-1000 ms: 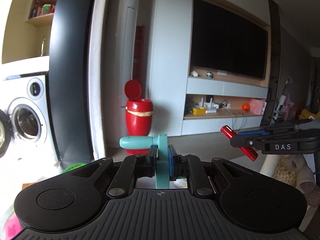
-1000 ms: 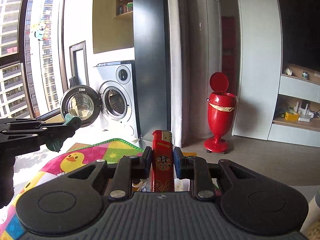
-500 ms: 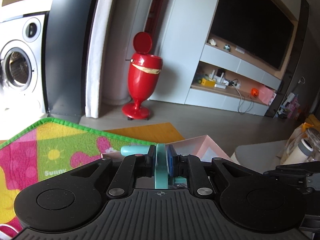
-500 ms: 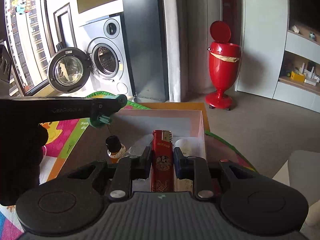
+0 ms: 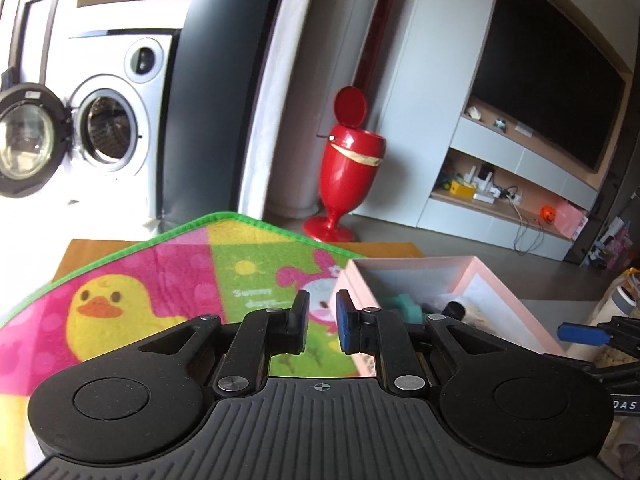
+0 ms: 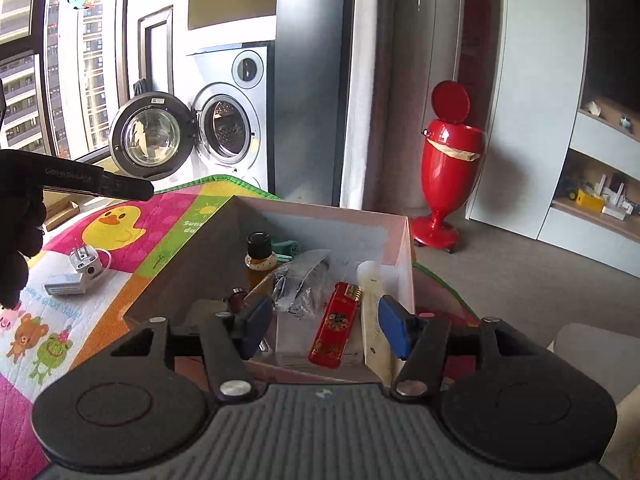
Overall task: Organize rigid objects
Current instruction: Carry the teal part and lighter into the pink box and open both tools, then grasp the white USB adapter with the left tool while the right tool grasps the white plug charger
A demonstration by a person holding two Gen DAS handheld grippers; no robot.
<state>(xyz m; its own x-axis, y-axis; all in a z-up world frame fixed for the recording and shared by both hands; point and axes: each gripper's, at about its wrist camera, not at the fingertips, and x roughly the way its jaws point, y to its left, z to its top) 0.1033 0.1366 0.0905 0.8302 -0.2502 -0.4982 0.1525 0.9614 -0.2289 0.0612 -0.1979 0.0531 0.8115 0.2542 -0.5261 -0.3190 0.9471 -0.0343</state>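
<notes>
left gripper [image 5: 322, 322] now apart, empty, over mat [image 5: 168, 276] | teal piece [image 5: 404, 307] dropped in box [image 5: 516, 308] | right gripper [image 6: 326, 326] apart, lighter [image 6: 336, 330] released into box | plug [image 6: 86, 262] remains on mat

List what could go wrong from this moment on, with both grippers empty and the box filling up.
1. The right gripper hangs open low over the box; lifting carelessly, it may snag the red lighter or the white tube.
2. The upright brown bottle stands among loose items and may tip.
3. The charger plug still lies on the mat near the left gripper, easily overlooked.
</notes>
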